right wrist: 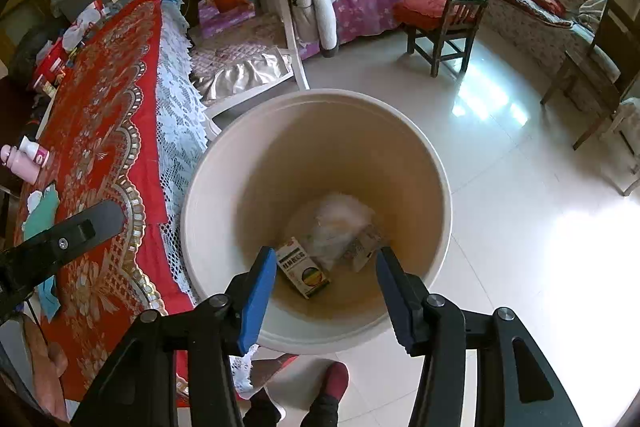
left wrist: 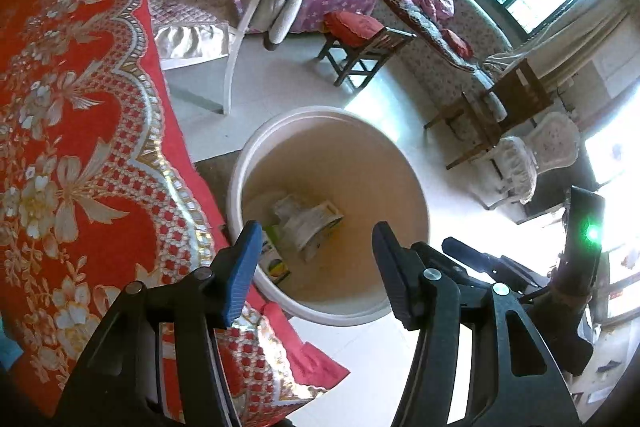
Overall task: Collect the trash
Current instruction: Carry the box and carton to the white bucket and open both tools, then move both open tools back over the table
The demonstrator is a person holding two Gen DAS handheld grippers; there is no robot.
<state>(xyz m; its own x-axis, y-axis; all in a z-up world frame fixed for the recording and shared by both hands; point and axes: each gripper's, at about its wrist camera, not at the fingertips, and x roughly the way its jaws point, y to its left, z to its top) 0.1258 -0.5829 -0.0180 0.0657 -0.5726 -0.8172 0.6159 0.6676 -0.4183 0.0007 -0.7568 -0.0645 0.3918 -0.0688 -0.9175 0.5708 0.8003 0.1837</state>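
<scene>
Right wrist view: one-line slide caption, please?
Open right gripper above the bucket, small box and crumpled wrappers lying inside.

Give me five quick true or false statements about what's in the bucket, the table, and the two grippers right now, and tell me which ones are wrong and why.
1. The cream bucket stands on the floor beside the red tablecloth. True.
2. The bucket is empty. False: a small green and white box and crumpled wrappers lie at its bottom.
3. The right gripper holds the box. False: its blue fingers stand apart with nothing between them.
4. The left gripper is over the bucket with nothing in it. True.
5. A pink bottle lies in the bucket. False: it lies on the table at the cloth's edge.
</scene>
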